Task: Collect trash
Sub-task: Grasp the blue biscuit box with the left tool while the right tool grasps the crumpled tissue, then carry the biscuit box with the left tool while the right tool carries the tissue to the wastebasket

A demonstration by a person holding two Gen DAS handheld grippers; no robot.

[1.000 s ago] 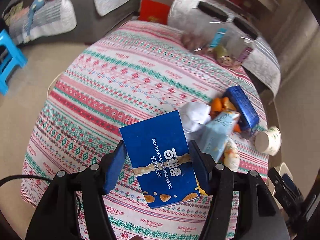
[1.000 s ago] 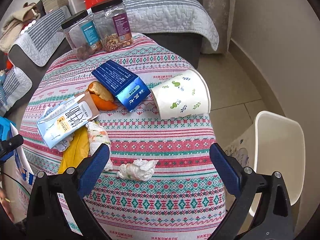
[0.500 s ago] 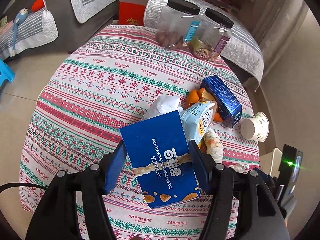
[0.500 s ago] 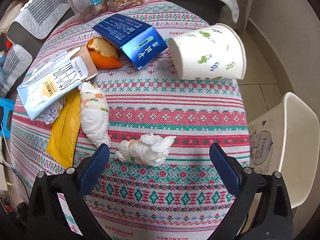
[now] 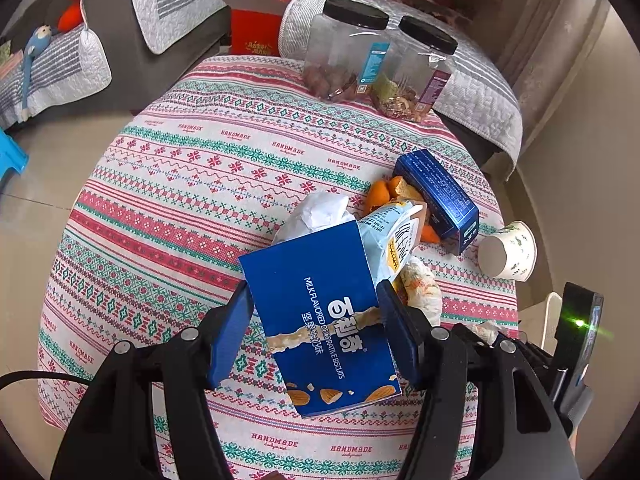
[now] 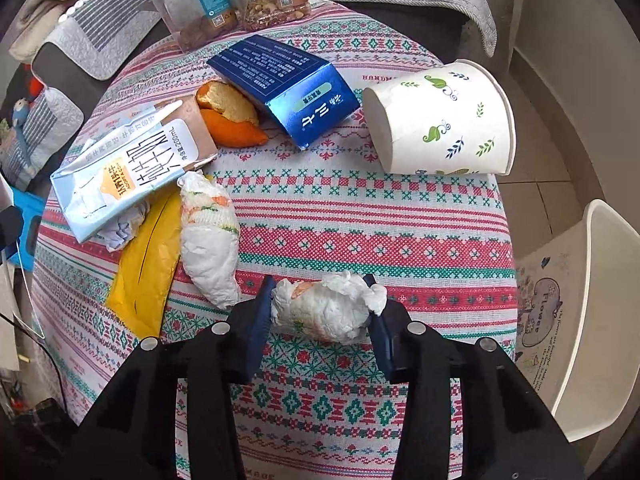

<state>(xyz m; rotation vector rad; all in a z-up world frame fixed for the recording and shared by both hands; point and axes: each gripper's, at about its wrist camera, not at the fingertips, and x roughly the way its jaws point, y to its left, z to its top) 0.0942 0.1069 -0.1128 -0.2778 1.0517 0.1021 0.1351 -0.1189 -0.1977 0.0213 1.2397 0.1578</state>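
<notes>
My left gripper (image 5: pixel 316 320) is shut on a blue biscuit box (image 5: pixel 320 316) and holds it above the patterned tablecloth (image 5: pixel 192 184). My right gripper (image 6: pixel 320 308) is shut on a crumpled white tissue (image 6: pixel 328 308) near the table's front edge. Trash lies on the table: a milk carton (image 6: pixel 128 168), orange peel (image 6: pixel 232 120), a blue carton box (image 6: pixel 288 88), a tipped paper cup (image 6: pixel 444 120), a second tissue wad (image 6: pixel 208 236) and a yellow wrapper (image 6: pixel 148 264).
Two clear snack jars with black lids (image 5: pixel 380 64) stand at the table's far side. A white bin (image 6: pixel 580 312) sits on the floor to the right of the table. Sofas with grey covers (image 5: pixel 132 28) surround the table.
My right gripper moved down and forward and closed around the crumpled tissue. My left gripper kept the biscuit box while its view swung toward the jars.
</notes>
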